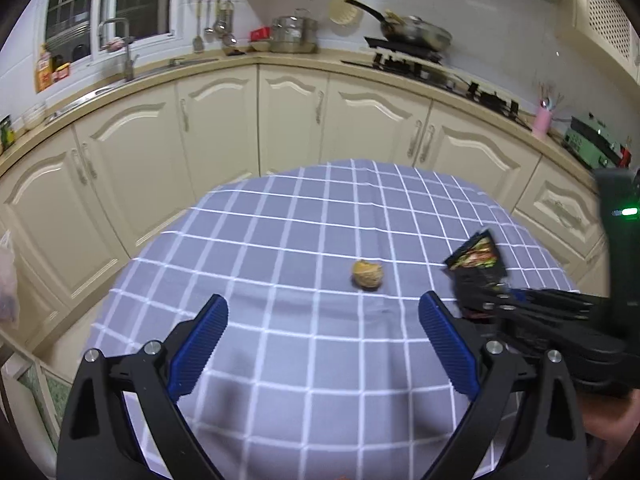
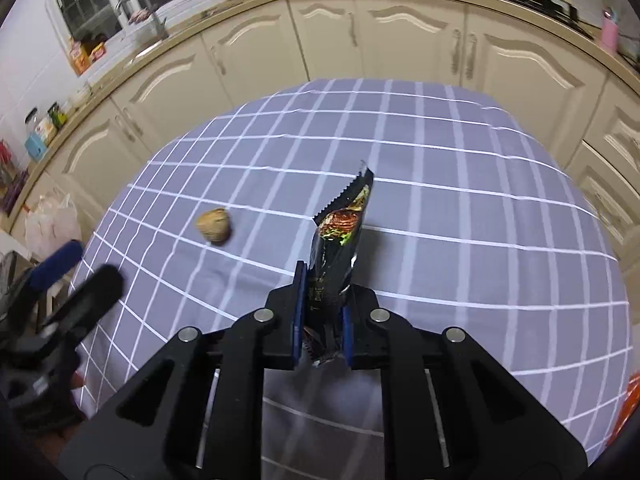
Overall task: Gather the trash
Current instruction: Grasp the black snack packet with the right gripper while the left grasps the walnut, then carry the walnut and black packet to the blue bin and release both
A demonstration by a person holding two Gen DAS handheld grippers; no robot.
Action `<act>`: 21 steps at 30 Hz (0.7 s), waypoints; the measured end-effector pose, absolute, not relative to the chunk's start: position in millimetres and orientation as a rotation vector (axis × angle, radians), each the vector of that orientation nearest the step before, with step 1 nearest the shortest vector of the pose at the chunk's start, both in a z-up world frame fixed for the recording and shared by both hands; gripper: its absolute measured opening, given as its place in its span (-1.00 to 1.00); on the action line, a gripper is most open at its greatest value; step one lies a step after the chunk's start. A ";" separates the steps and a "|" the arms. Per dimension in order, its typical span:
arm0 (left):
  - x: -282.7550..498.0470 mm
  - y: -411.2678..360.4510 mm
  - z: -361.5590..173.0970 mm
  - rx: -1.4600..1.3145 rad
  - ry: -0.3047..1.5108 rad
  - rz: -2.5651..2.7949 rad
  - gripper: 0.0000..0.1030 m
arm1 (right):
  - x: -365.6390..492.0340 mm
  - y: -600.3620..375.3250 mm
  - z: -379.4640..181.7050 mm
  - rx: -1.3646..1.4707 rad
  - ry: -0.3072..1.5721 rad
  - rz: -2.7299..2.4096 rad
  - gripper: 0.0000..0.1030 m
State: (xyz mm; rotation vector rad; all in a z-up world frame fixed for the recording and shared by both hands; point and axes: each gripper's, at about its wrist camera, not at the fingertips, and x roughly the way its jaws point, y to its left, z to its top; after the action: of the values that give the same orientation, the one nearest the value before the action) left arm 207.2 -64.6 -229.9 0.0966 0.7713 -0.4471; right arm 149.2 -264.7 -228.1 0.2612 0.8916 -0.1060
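**Wrapper pinched above the checked table**

A kitchen runs behind both grippers: one curved row of cream cabinets [image 1: 224,128] under a beige counter, one window [image 1: 108,4] up to the left. Ahead of and beneath the grippers lies one table [image 1: 304,344] covered in grey-blue cloth with white grid lines. The left gripper [image 1: 323,312] hangs over it with jaws spread wide and nothing between them. The right gripper [image 2: 322,312] is clamped narrow on one black snack wrapper [image 2: 340,232], which stands up from its pads, clear of the cloth. One brown crumpled scrap [image 1: 367,275] rests on the cloth just ahead of the left gripper, left of the wrapper.
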 end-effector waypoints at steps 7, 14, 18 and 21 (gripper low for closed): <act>235.5 -98.3 -253.6 0.134 0.830 -0.447 0.82 | 116.6 -301.9 -212.9 0.310 0.855 -0.130 -0.71; 247.9 -116.9 -268.6 0.168 0.896 -0.491 -0.53 | 100.4 -315.2 -203.7 0.340 0.823 -0.135 -0.72; 235.7 -115.0 -262.7 0.136 0.897 -0.536 -0.55 | 85.6 -321.8 -195.0 0.352 0.794 -0.139 -0.72; 217.7 -113.8 -253.1 0.123 0.876 -0.565 -0.55 | 72.2 -326.3 -186.0 0.361 0.765 -0.155 -0.72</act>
State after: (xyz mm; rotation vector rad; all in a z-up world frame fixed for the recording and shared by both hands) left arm 217.7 -113.8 -253.1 0.1232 0.8758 -0.5649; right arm 72.2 -326.3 -186.0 0.3612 0.7651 -0.1552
